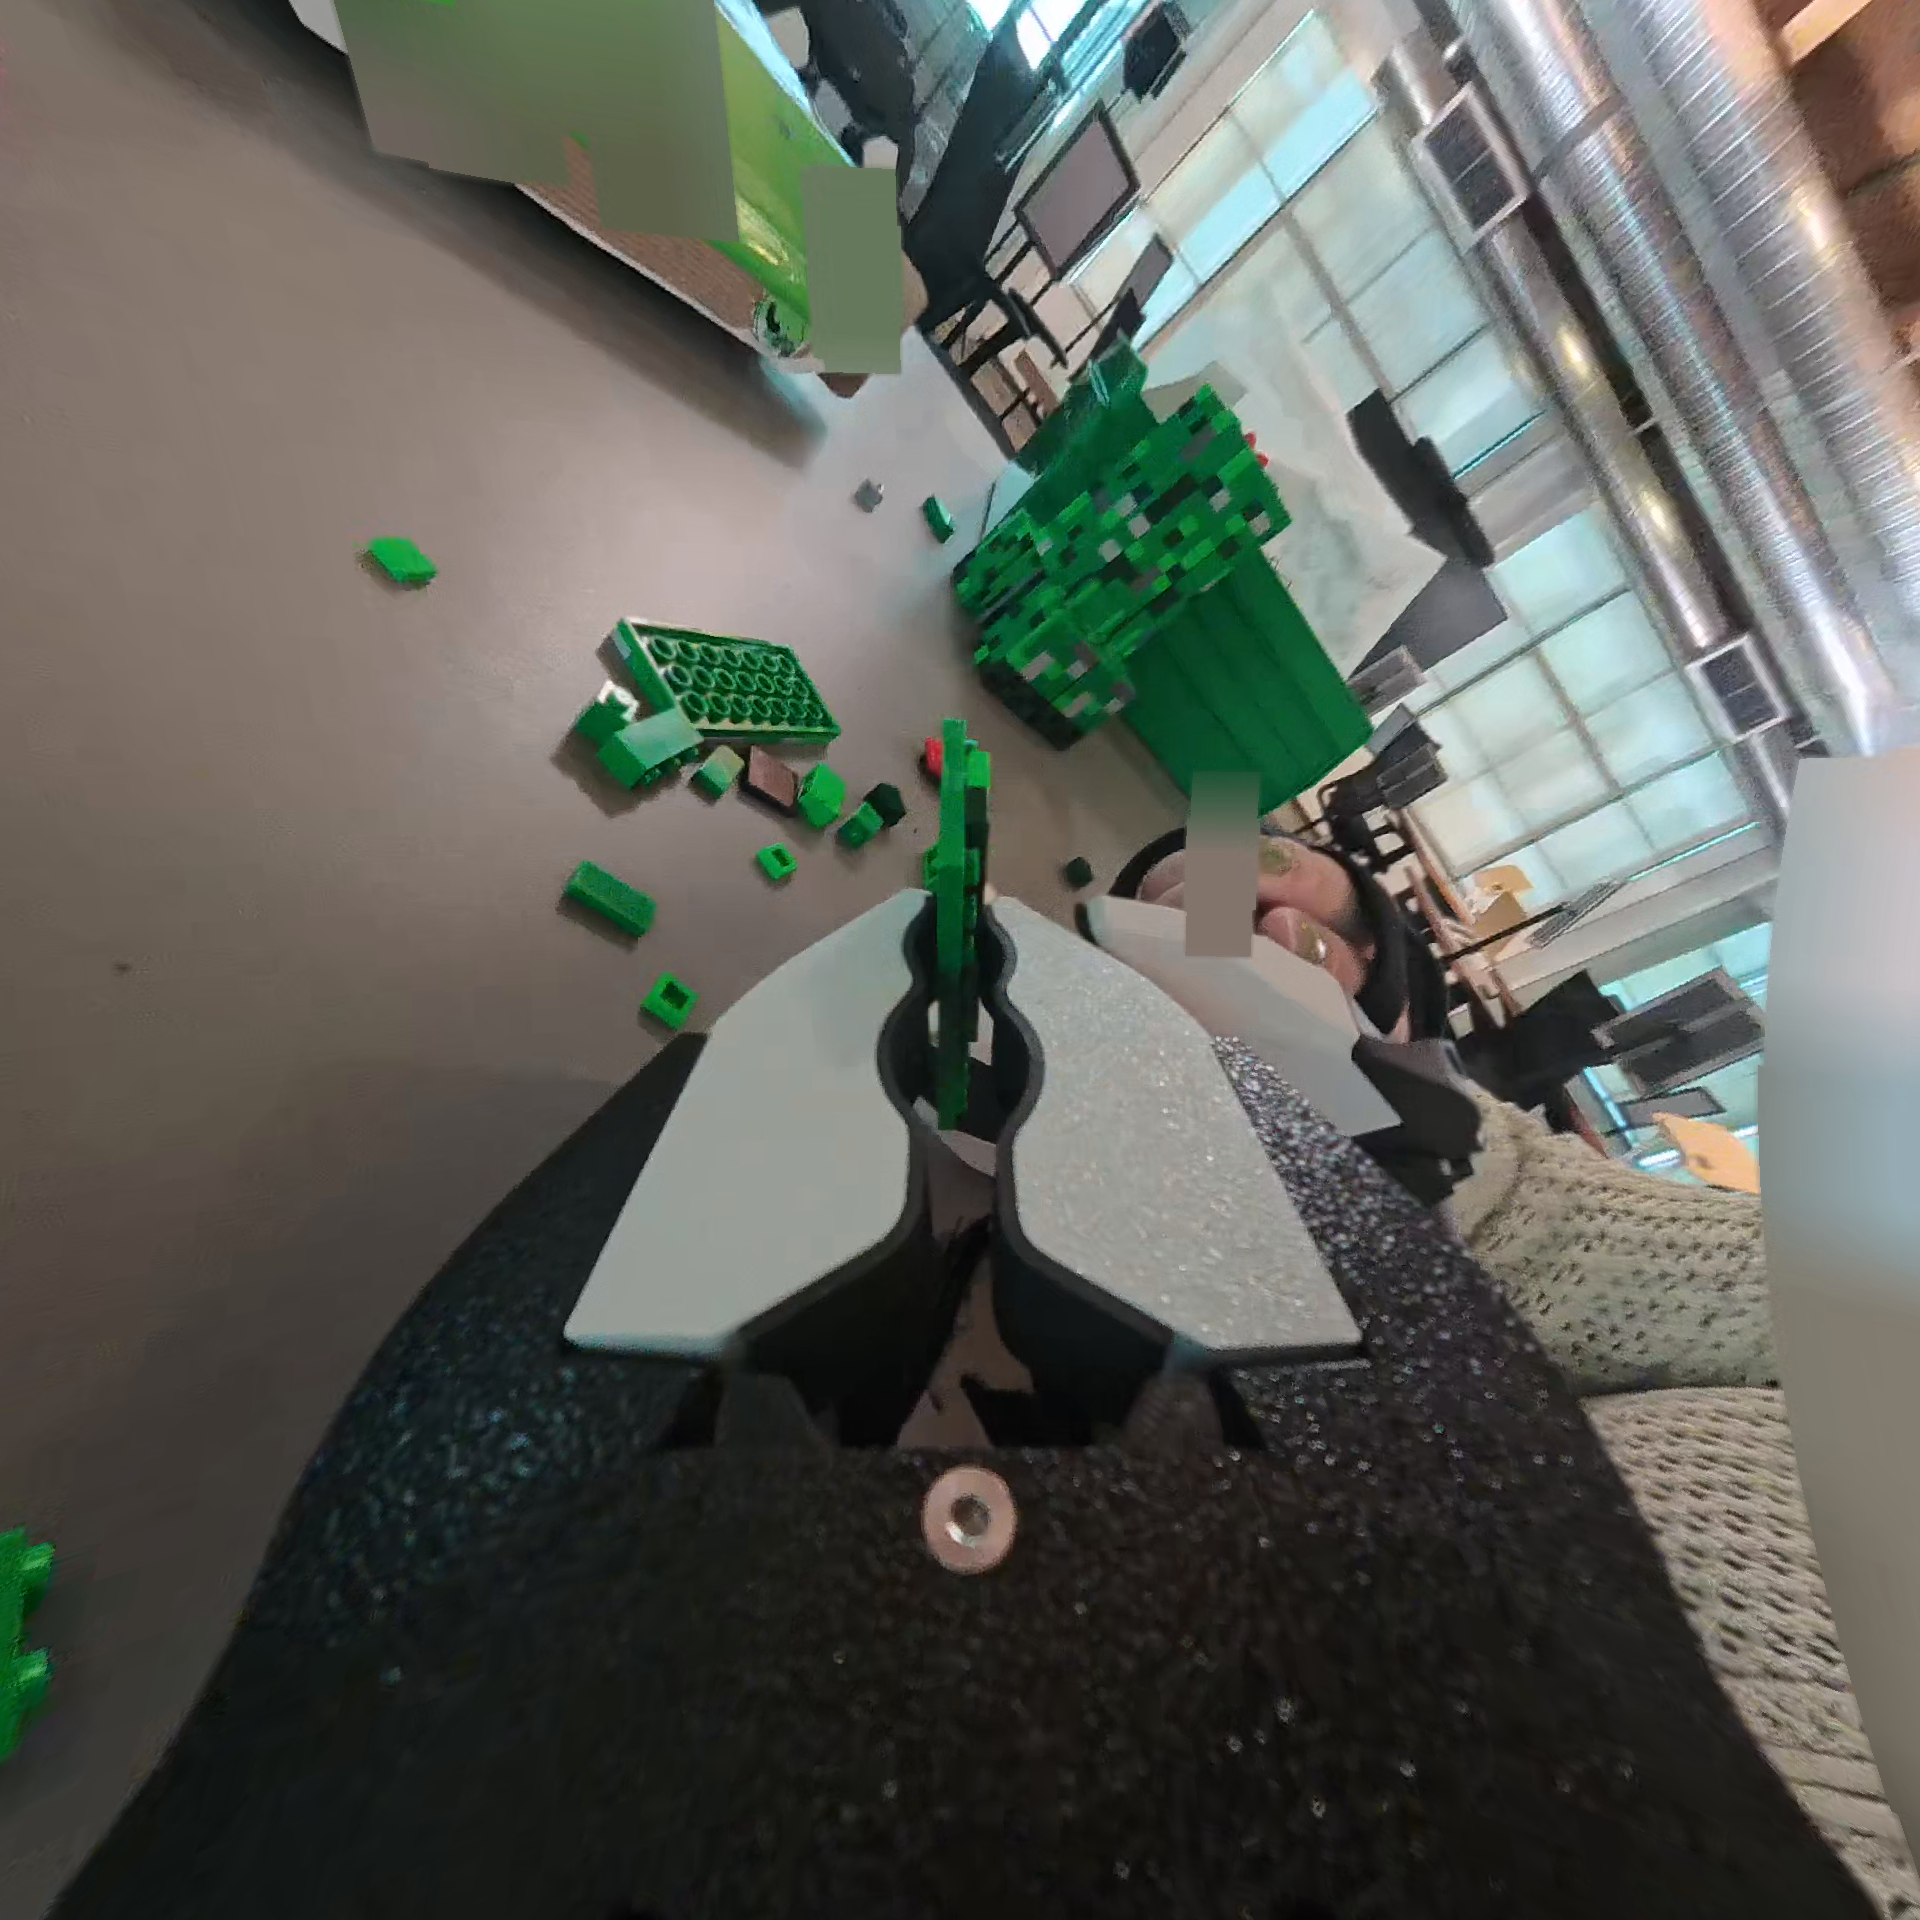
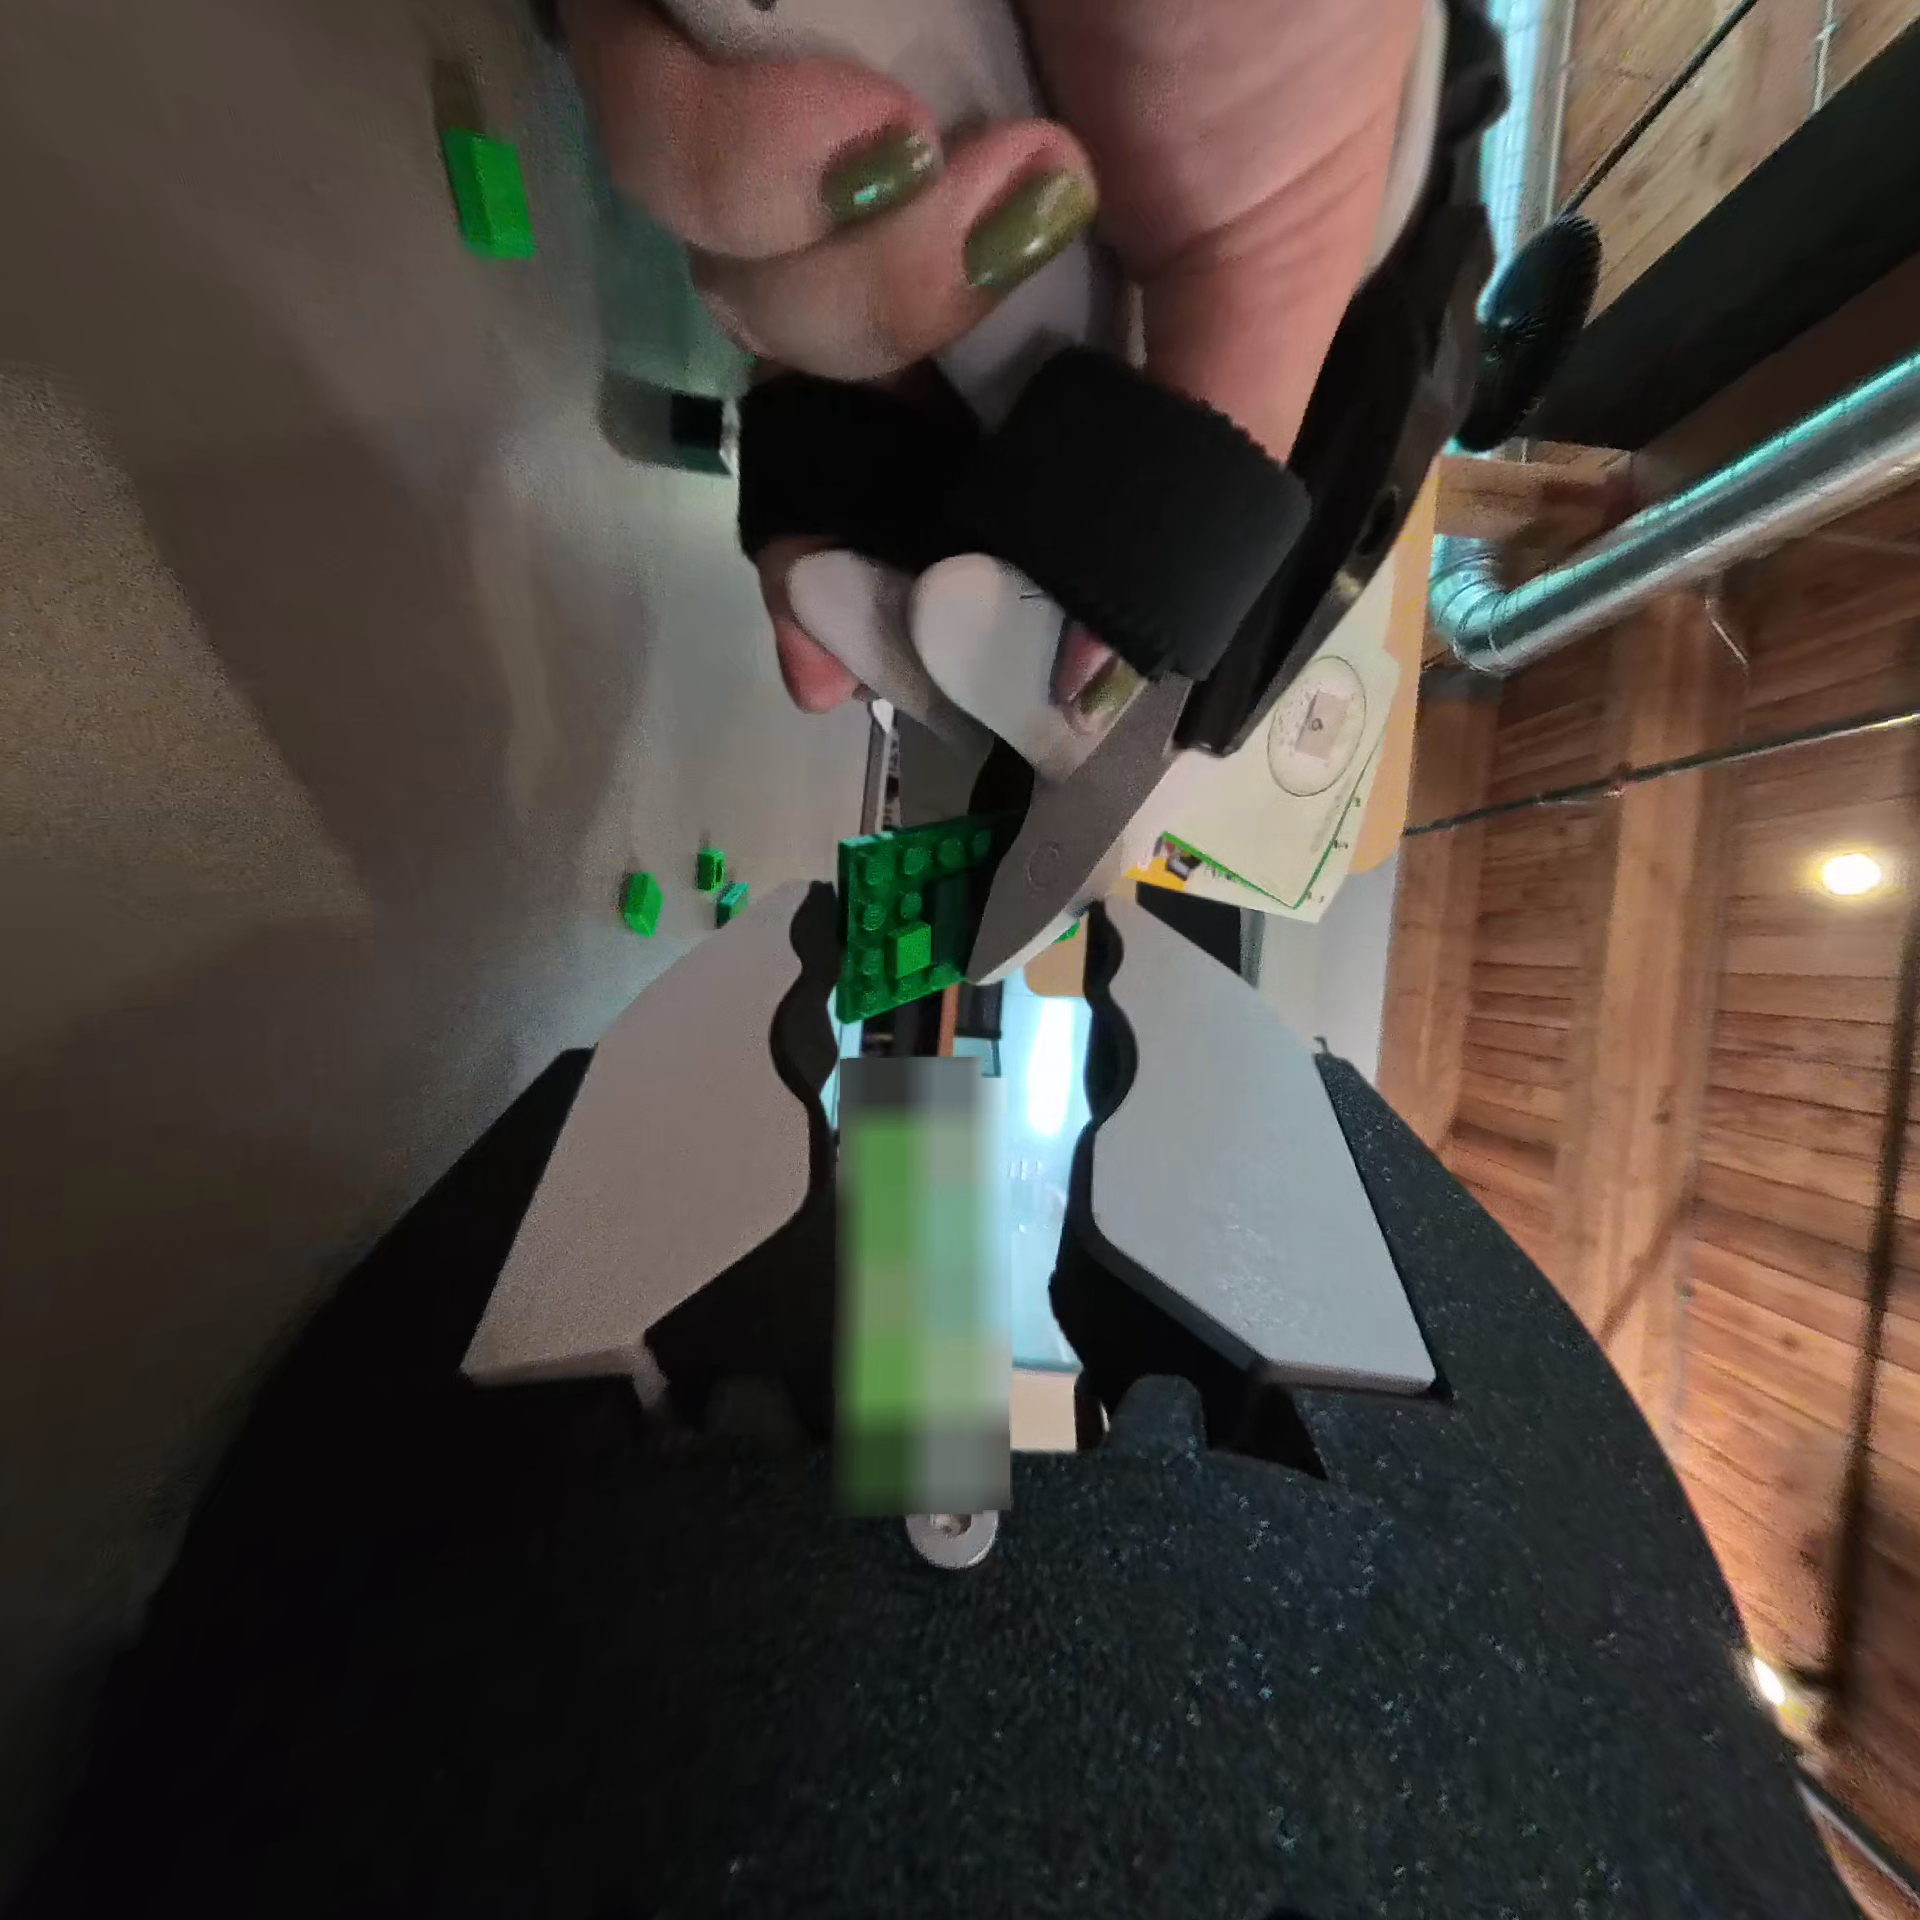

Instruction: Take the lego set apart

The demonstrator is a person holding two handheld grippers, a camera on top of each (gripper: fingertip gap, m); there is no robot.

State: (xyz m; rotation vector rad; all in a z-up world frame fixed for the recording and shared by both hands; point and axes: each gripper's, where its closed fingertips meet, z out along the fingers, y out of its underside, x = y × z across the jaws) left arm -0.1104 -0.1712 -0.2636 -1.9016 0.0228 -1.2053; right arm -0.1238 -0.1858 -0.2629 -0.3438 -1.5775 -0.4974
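No brand or writing on the bricks can be read in either view; a green printed box (image 1: 769, 156) at the far side of the table is mostly covered by blur patches.

In the left wrist view, going left to right: the grey tabletop (image 1: 260, 727) carries a scatter of small loose green bricks (image 1: 609, 899), then a larger green plate lying studs-down with its hollow underside showing (image 1: 727, 681), its long axis running away and to the right. Next comes the left gripper (image 1: 958, 914), its grey fingers closed on a thin green studded plate (image 1: 956, 862). That plate is held edge-on, long axis pointing straight ahead along the fingers, its far end sticking out beyond the tips, above the table. Further right stands the big green pixel-patterned lego block model (image 1: 1132, 561), on the table well beyond the gripper. Right again is the person's knitted sleeve (image 1: 1621, 1278).

In the right wrist view, the right gripper (image 2: 951, 914) has its jaws spread wide and holds nothing. The same plate (image 2: 899, 920) shows its studded face here, just beside the left-hand finger; whether they touch is unclear. The left gripper's grey fingers (image 2: 1060, 862) clamp its right edge, with the person's hand (image 2: 935, 208) above.
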